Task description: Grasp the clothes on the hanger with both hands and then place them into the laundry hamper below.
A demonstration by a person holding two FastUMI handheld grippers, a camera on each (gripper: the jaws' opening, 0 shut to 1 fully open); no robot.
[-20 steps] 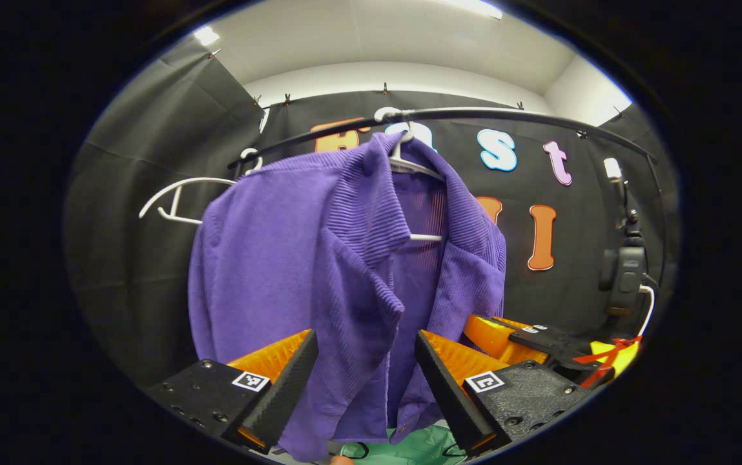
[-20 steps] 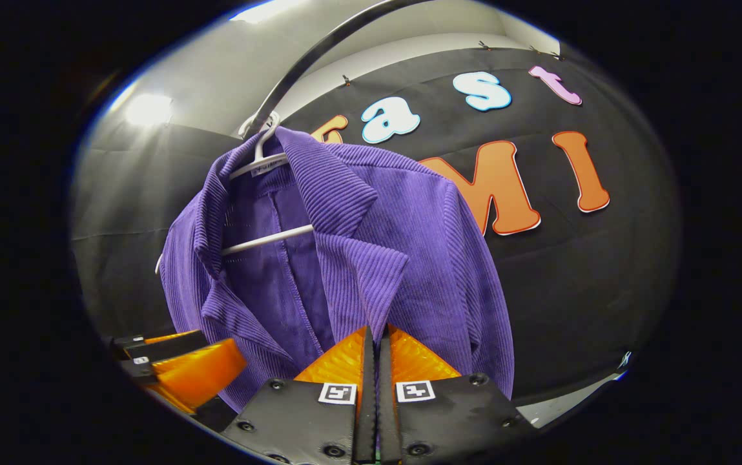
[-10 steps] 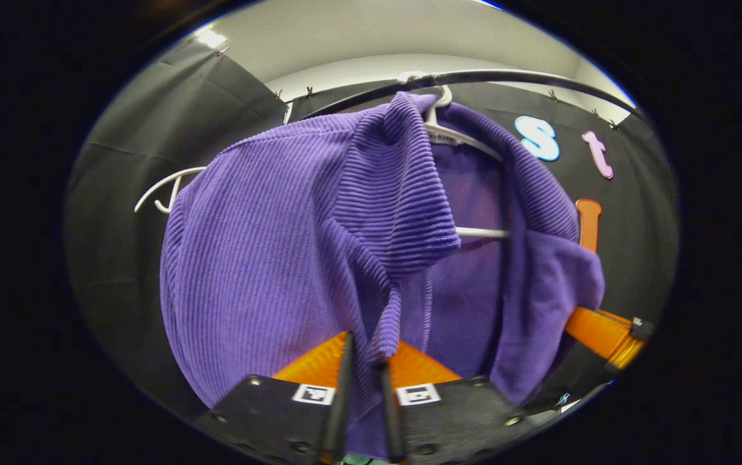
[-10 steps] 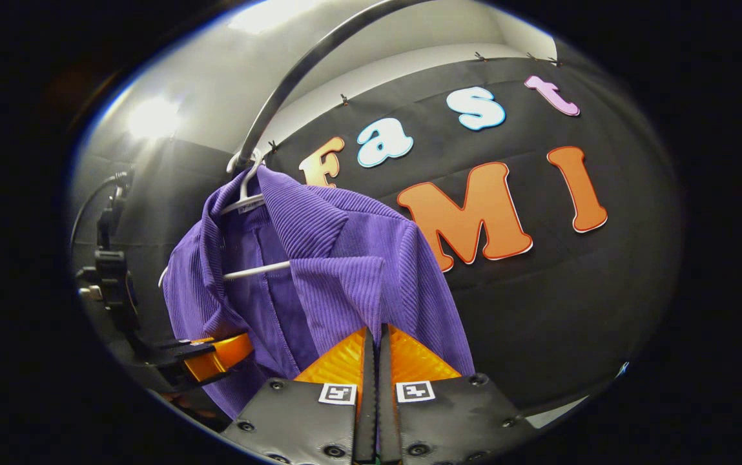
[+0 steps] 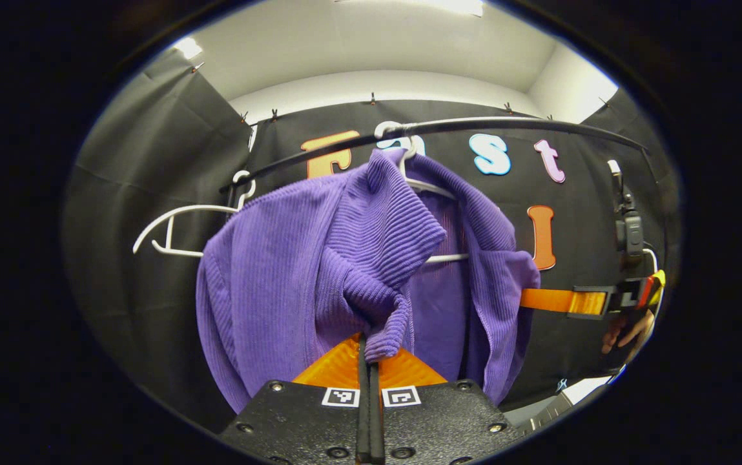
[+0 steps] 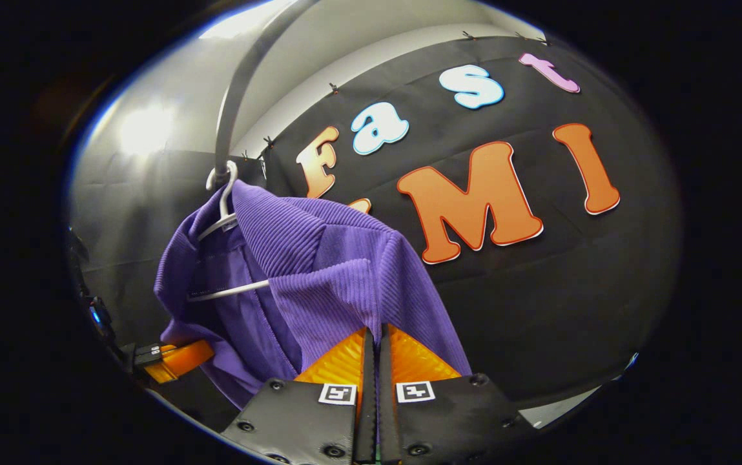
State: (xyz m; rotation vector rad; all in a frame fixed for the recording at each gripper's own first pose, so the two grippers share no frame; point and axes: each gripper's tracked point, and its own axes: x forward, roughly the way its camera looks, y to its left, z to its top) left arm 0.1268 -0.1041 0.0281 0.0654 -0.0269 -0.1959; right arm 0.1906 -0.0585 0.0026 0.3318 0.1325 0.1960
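Purple corduroy jacket (image 5: 319, 258) hangs on its white hanger (image 5: 432, 187) from the rail — left gripper (image 5: 369, 352) and right gripper (image 6: 374, 339), jaws closed, pinching opposite front edges from below.

Ribbed purple jacket (image 5: 293, 258) on a white hanger (image 5: 432, 187), black rail (image 5: 506, 123).

jacket (image 5: 319, 258) on hanger (image 5: 432, 188) — under rail (image 5: 506, 123)

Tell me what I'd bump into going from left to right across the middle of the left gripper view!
Empty white hanger → purple jacket → the other tool, poking out from behind the jacket's right edge → a hand holding it.
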